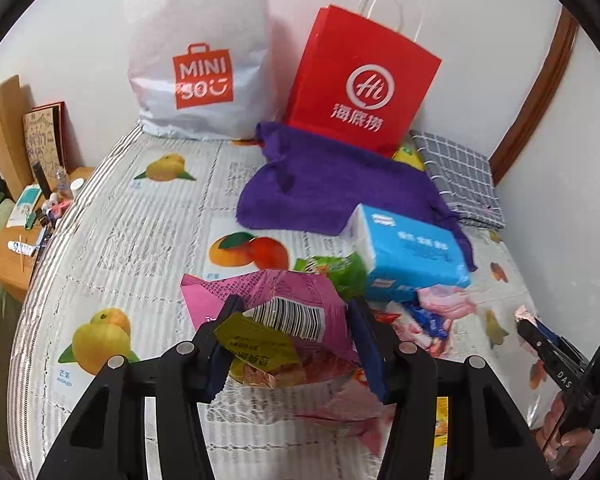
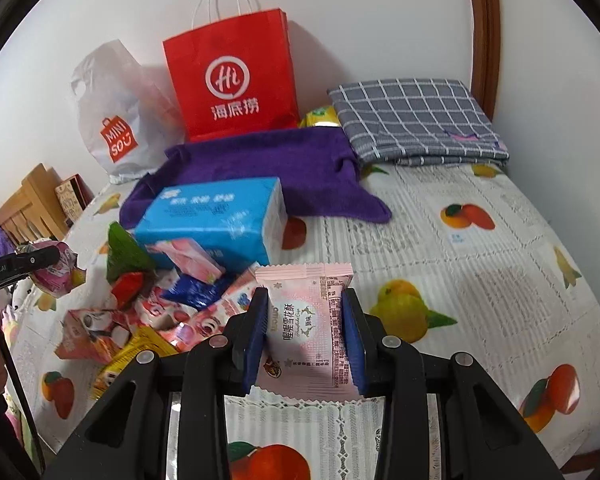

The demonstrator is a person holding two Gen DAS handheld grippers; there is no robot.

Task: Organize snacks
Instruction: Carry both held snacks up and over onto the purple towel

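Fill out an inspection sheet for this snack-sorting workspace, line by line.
Surface: fruit-print cloth covers the flat top.
Job's things: snack pile lies loose in front of the blue tissue pack; a pink snack packet and a pale pink wafer packet are each held in a gripper.
Clutter: purple towel, folded grey checked cloth.
Grippers: left gripper shut on the pink snack packet; right gripper shut on the pale pink wafer packet.
Cables: nothing seen.
Surroundings: red paper bag and white plastic bag stand against the wall; wooden side table holds small bottles.
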